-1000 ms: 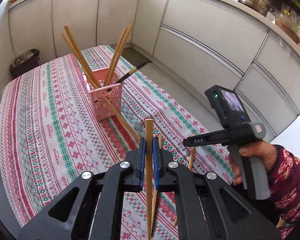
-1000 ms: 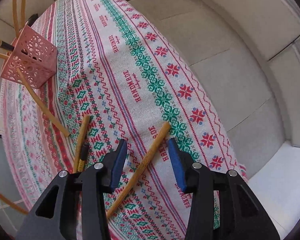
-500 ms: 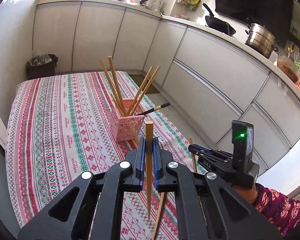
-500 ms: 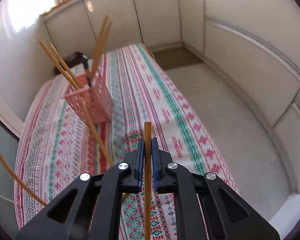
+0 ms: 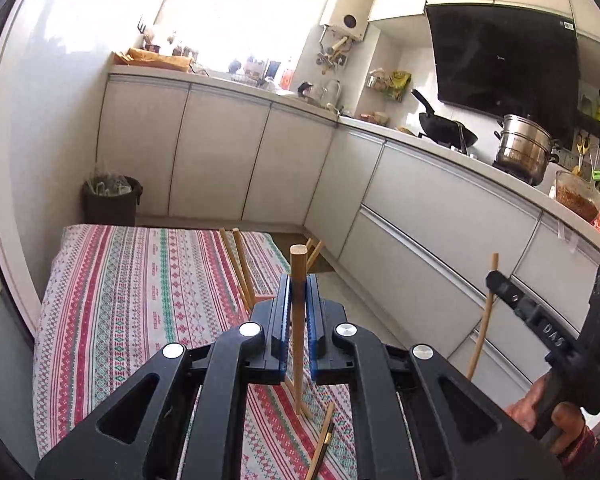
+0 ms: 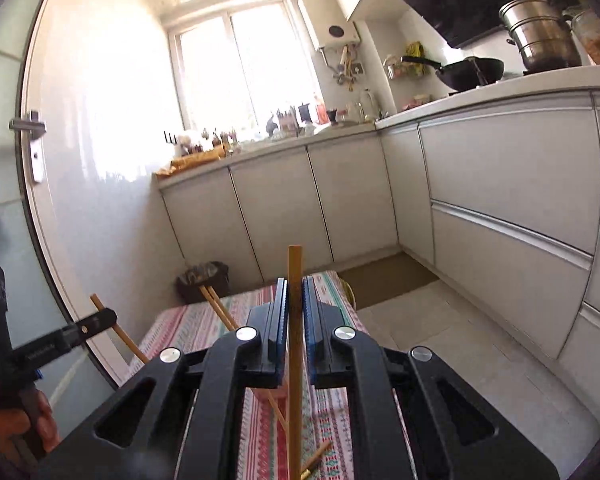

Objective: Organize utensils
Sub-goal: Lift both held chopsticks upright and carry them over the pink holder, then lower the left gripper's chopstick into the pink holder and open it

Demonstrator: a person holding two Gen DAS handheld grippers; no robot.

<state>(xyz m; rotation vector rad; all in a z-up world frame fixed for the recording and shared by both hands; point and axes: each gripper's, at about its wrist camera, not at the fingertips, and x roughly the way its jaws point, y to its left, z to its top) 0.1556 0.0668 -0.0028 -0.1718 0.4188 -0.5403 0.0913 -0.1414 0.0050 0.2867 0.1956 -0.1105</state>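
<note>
My left gripper point(image 5: 298, 280) is shut on a wooden chopstick point(image 5: 298, 376) that stands upright between the pads, above the patterned tablecloth point(image 5: 120, 300). Raised at the right of the left wrist view, the right gripper point(image 5: 500, 280) carries its own chopstick point(image 5: 485, 316). In the right wrist view my right gripper point(image 6: 295, 292) is shut on that upright chopstick point(image 6: 295, 264), with the left gripper point(image 6: 100, 318) at the left edge. The basket is mostly hidden behind the fingers; only its chopstick ends point(image 5: 240, 264) show. One chopstick point(image 5: 322, 440) lies on the cloth.
White cabinets point(image 5: 440, 220) run along the back and right, with a wok point(image 5: 446, 130) and a steel pot point(image 5: 522, 148) on the counter. A dark bin point(image 5: 110, 200) stands beyond the table's far end. Tiled floor point(image 6: 440, 320) lies right of the table.
The right gripper closed on the chopstick that lay on the cloth and lifted it. Both grippers rose and tipped up towards level, so the basket dropped behind the fingers.
</note>
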